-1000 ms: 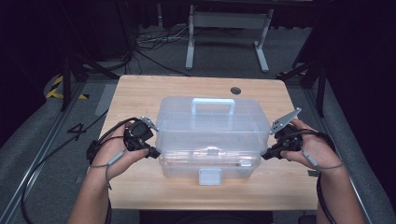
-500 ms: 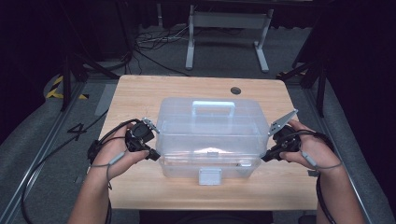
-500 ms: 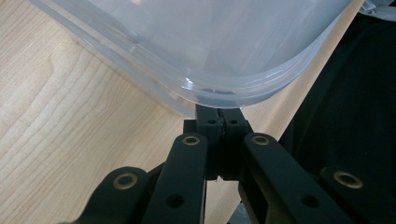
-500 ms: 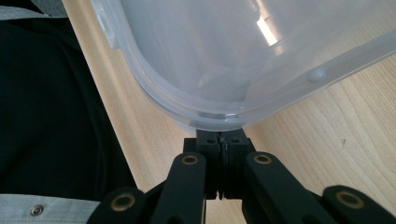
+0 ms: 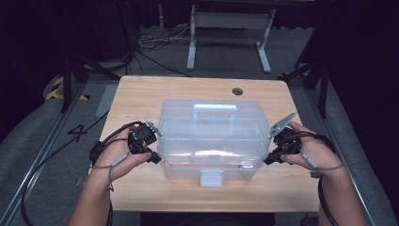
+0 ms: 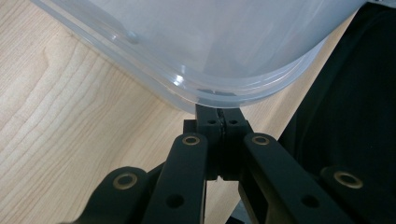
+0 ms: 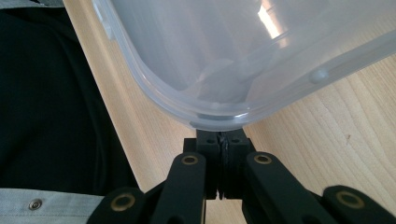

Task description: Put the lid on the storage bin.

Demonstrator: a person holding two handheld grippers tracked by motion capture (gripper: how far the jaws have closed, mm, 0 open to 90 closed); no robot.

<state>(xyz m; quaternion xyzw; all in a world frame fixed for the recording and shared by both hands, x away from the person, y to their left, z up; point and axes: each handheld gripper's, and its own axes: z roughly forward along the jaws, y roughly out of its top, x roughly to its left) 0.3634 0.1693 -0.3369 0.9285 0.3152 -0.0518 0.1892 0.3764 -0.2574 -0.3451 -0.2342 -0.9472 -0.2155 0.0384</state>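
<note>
A clear plastic storage box with a lid, a top handle and a white front latch stands in the middle of the wooden table. My left gripper is at the box's near left corner, my right gripper at its near right corner. In the left gripper view the black jaws are pressed together, tips tucked under the rounded rim of the box. The right gripper looks the same, shut, its tips just under the box corner. Whether either pinches the rim is hidden.
A round cable hole sits at the table's far right. Bare wood lies behind the box and along the front edge. Beyond the table are a grey floor, loose cables and a metal stand.
</note>
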